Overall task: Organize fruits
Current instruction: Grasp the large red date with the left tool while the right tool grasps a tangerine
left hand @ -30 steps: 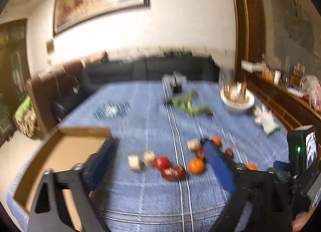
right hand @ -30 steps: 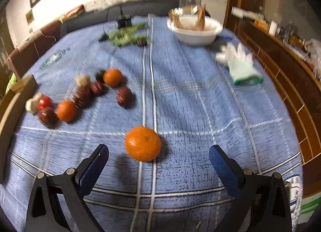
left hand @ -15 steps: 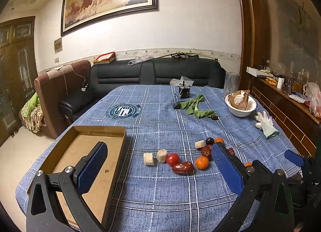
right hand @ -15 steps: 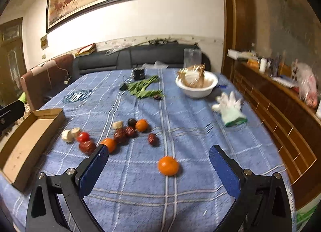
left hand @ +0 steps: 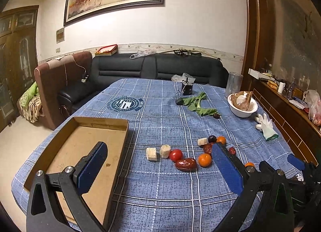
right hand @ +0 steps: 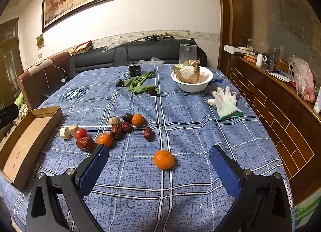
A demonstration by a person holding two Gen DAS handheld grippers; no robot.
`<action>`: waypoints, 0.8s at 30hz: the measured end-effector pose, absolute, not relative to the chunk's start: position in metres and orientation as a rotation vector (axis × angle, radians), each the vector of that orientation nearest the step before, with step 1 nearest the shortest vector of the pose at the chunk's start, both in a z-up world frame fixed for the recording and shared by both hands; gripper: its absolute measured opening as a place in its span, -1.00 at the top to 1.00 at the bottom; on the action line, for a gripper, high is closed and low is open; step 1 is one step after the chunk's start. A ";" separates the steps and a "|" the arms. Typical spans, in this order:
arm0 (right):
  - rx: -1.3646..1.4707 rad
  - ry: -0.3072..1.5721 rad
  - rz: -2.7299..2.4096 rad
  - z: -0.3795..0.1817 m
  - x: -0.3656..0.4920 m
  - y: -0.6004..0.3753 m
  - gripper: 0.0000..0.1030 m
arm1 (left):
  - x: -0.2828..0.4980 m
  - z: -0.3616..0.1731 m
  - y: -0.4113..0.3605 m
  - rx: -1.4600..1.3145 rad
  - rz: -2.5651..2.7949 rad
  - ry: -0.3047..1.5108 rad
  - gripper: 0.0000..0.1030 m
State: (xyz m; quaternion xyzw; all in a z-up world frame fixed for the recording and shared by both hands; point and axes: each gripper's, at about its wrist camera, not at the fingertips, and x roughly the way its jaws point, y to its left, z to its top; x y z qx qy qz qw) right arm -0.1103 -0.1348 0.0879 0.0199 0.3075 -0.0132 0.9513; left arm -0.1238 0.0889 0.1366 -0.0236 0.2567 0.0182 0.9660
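Note:
Fruits lie loose on the blue checked tablecloth (left hand: 160,123): a red tomato (left hand: 176,154), a red date (left hand: 186,164), an orange (left hand: 204,159), pale cut chunks (left hand: 151,153) and more behind. An empty cardboard tray (left hand: 80,143) sits to their left. My left gripper (left hand: 158,163) is open and empty above the table's near edge. In the right wrist view a lone orange (right hand: 163,159) lies just ahead of my open, empty right gripper (right hand: 158,168). The fruit cluster (right hand: 116,129) and the tray (right hand: 30,131) lie to its left.
A white bowl (right hand: 192,83) with paper wrappers, green leaves (right hand: 140,85), a small black device (right hand: 134,70), a clear cup (right hand: 187,53) and a white glove (right hand: 225,101) lie farther back. A sofa stands behind the table. A wooden sideboard (right hand: 280,91) runs along the right.
Both grippers have pulled back and up from the table, so the fruits look smaller and farther. Both stay open. No fruit has moved.

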 end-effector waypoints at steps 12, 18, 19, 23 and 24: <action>0.056 0.645 0.021 0.079 -0.108 -0.160 -0.98 | -0.094 0.112 0.127 -0.085 0.057 0.593 -1.00; 0.051 0.713 0.046 0.063 -0.103 -0.171 -0.71 | -0.079 0.095 0.135 -0.060 0.033 0.632 -1.00; 0.046 0.728 0.054 0.060 -0.102 -0.171 -0.59 | -0.078 0.093 0.134 -0.051 0.024 0.633 -1.00; 0.046 0.756 0.084 0.052 -0.095 -0.168 -0.40 | -0.072 0.085 0.113 0.019 -0.051 0.655 -0.87; 0.043 0.760 0.090 0.050 -0.094 -0.168 -0.37 | -0.071 0.083 0.108 0.034 -0.071 0.662 -0.81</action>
